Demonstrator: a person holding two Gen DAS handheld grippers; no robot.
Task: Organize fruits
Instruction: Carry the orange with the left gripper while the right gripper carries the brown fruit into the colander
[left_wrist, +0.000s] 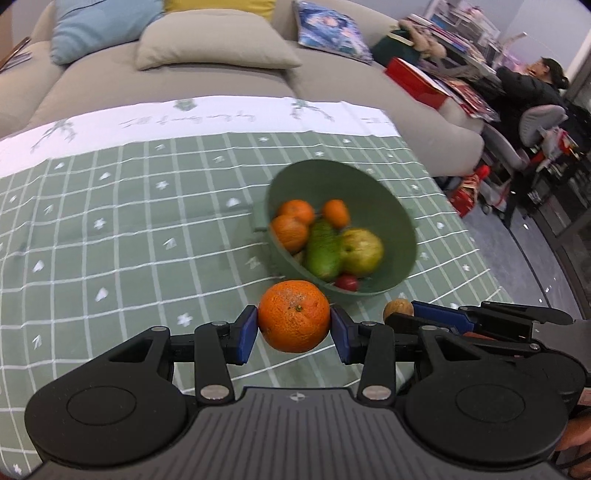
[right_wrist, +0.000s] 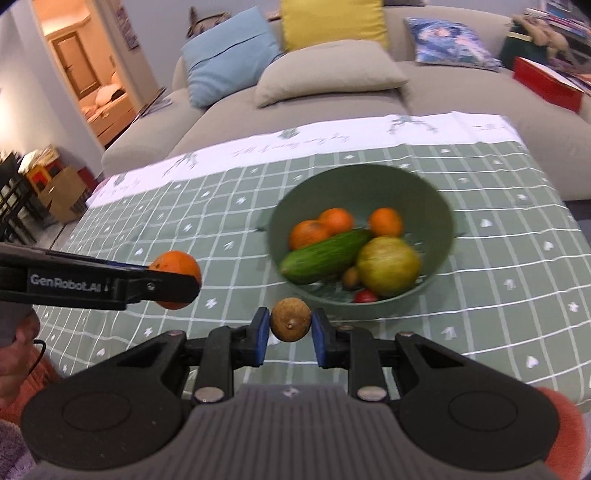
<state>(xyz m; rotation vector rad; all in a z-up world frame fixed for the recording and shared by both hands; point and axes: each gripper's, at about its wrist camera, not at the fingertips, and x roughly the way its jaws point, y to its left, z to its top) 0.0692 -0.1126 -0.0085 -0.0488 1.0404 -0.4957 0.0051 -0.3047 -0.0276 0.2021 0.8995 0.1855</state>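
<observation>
My left gripper (left_wrist: 293, 328) is shut on an orange (left_wrist: 293, 320), held above the tablecloth just in front of the green bowl (left_wrist: 369, 184). My right gripper (right_wrist: 289, 328) is shut on a small round brown fruit (right_wrist: 290, 319), also just before the bowl (right_wrist: 369, 181). The bowl holds three oranges (right_wrist: 336, 220), a cucumber (right_wrist: 325, 254), a yellow-green apple (right_wrist: 388, 266), a small brown fruit and a small red fruit (right_wrist: 365, 296). In the right wrist view the left gripper (right_wrist: 177, 280) comes in from the left with its orange (right_wrist: 175, 264). In the left wrist view the brown fruit (left_wrist: 398, 308) shows at the right gripper's tip.
A green checked tablecloth (left_wrist: 129, 221) with a white border covers the table. Behind it stands a beige sofa (left_wrist: 221, 81) with several cushions and a red box (left_wrist: 417, 83). A person (left_wrist: 532, 85) sits at a desk at far right. A doorway (right_wrist: 92, 66) lies far left.
</observation>
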